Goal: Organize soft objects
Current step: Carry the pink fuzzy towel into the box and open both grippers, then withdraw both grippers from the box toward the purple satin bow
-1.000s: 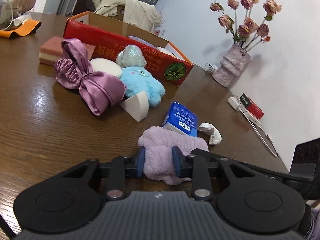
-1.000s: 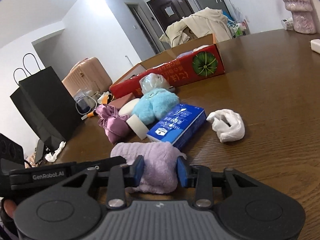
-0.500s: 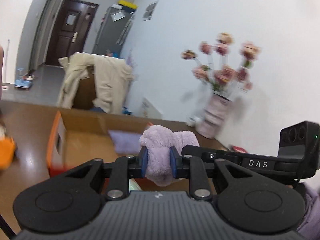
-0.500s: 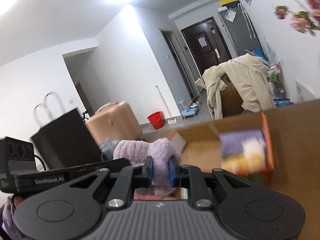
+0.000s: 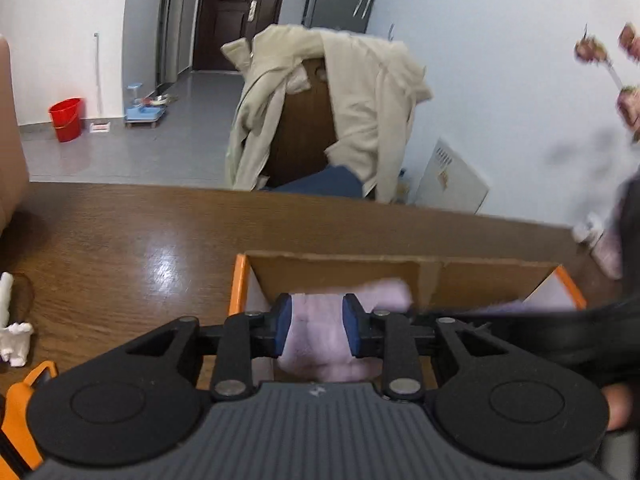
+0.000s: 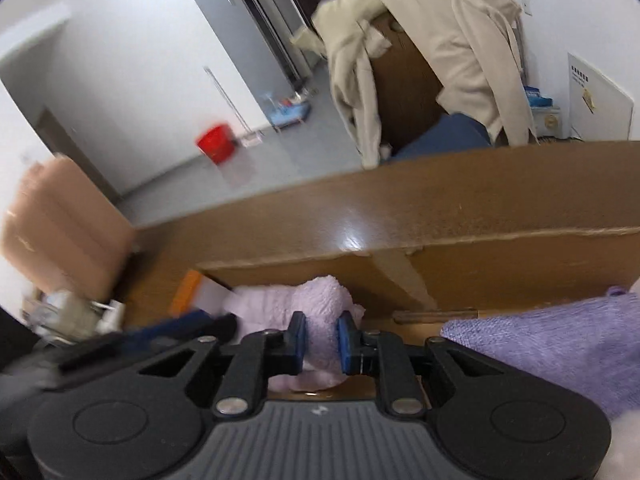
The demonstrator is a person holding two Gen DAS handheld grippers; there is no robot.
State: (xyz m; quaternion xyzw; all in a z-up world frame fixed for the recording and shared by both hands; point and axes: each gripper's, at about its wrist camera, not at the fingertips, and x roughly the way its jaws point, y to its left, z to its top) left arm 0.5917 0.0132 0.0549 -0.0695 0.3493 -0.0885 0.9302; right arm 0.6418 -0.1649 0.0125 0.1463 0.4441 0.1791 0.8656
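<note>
Both grippers hold the same fluffy lilac towel. My left gripper is shut on the lilac towel, held just over the open cardboard box with orange edges. My right gripper is shut on the other end of the towel, inside the box near its back wall. A folded purple knit cloth lies in the box at the right.
The box stands on a brown wooden table. A chair draped with a beige coat stands beyond the table's far edge. White crumpled items lie at the table's left. A vase stands at the right.
Both grippers lifted the towel off the table, carried it forward over the other soft items and lowered it into the cardboard box.
</note>
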